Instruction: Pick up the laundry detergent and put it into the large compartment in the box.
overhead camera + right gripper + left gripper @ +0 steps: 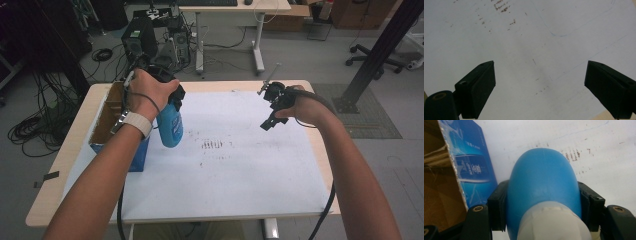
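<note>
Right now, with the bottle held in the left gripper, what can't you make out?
- Blue bottle: its top, hidden by the left gripper and hand in the high view.
- Cardboard box: its inside, hidden by the forearm.
- Box print, left gripper view: too blurred to read.

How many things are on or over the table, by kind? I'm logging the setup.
Blue bottle, held in the left gripper: 1
Open cardboard box with blue sides: 1
White sheet covering the table: 1
Grippers, counting the open right gripper: 2
Total: 5
</note>
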Motion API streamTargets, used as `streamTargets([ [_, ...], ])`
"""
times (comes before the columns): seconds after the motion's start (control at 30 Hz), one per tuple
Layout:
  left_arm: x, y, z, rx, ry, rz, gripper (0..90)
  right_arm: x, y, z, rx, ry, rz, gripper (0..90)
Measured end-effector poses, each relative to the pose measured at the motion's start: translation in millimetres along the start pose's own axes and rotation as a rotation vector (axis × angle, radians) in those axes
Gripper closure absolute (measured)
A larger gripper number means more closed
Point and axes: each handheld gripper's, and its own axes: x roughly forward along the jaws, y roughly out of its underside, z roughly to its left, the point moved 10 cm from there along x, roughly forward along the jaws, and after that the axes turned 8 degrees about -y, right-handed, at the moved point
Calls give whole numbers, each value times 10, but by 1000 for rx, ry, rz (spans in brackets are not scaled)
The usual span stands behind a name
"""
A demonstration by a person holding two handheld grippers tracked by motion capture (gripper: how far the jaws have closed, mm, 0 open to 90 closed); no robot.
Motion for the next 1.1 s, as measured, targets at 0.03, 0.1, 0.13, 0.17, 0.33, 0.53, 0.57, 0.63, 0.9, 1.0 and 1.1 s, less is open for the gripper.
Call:
streamTargets([
  [0.03, -33, -6, 10, 4, -5, -1, 373, 1, -2, -5, -2, 2, 0, 100],
  [0.1, -49, -9, 10, 1, -6, -1, 373, 2, -2, -4, -2, 2, -1, 100],
  [0.13, -66, -14, 17, 2, -9, -4, 373, 2, 0, -2, -1, 2, 1, 100],
  [0.17, -104, -24, 23, 0, -11, -8, 374, 2, 1, -2, -2, 2, 1, 100],
  [0.33, -213, -50, 48, -3, -15, -17, 373, -3, 6, -6, -1, 3, 3, 100],
  [0.53, -340, -83, 89, -9, -18, -36, 373, -2, -1, -4, -1, 1, 0, 101],
  [0.57, -359, -83, 95, -11, -17, -33, 373, -2, 1, -6, 0, 1, 0, 100],
  [0.63, -380, -87, 106, -9, -17, -37, 374, -4, 5, -6, 2, 1, 1, 100],
  [0.9, -526, -109, 195, -28, -14, -54, 373, -8, 11, -14, 4, 3, 0, 100],
  [1.0, -570, -110, 227, -35, -11, -58, 373, -8, 14, -17, 4, 4, 1, 100],
  [1.1, -613, -111, 266, -43, -16, -62, 373, -14, 12, -20, 6, 5, -3, 100],
])
